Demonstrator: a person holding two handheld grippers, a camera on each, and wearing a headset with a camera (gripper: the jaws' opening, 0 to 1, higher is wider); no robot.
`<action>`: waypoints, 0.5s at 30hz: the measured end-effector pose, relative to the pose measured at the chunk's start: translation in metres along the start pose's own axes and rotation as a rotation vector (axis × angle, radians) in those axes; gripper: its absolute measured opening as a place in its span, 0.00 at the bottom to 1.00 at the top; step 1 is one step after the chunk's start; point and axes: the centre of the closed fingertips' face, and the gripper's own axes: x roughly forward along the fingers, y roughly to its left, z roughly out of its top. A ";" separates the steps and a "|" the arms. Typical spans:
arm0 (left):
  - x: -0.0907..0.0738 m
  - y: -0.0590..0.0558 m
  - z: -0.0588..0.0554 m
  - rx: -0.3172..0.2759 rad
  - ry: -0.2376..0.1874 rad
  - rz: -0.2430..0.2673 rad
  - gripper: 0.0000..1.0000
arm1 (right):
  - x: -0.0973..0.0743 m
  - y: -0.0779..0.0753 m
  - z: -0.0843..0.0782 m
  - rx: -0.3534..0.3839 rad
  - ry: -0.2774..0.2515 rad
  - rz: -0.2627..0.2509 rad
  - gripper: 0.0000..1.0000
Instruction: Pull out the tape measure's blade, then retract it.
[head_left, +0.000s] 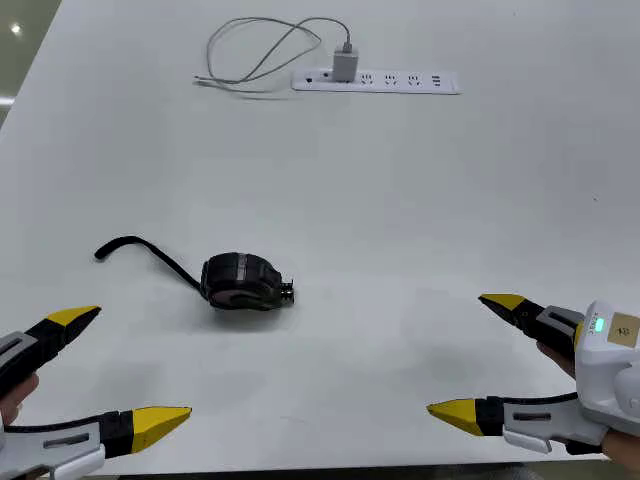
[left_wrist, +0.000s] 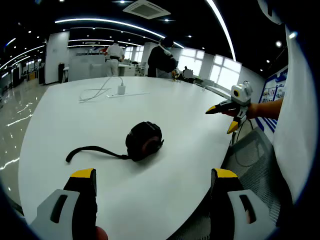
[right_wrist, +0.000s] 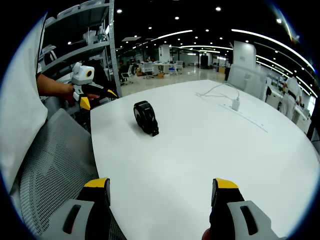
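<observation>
- Black tape measure (head_left: 243, 282) lies on the white desk (head_left: 400, 200).
- Left tongs (head_left: 141, 362) gape near its left; right tongs (head_left: 456, 353) gape well to its right.
- Likely best: left steadies it, right pinches its blade tip (head_left: 287, 293).

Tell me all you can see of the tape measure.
The tape measure has a rounded black case, seemingly plastic or rubber, with a reddish side panel. It is fully retracted: just the end hook shows at the mouth, facing right in the head view. A black strap trails off the other end and curls. It rests on the white table, with nothing else touching it.
</observation>
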 end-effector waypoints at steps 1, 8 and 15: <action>0.000 0.000 0.000 0.001 0.001 0.001 0.93 | 0.000 0.000 0.000 0.001 0.000 0.001 0.82; 0.002 0.005 -0.003 0.002 0.008 0.008 0.94 | 0.004 -0.005 0.000 -0.002 0.016 0.005 0.84; 0.006 0.007 -0.004 0.013 0.018 0.006 0.95 | 0.007 -0.006 0.000 -0.006 0.015 0.007 0.85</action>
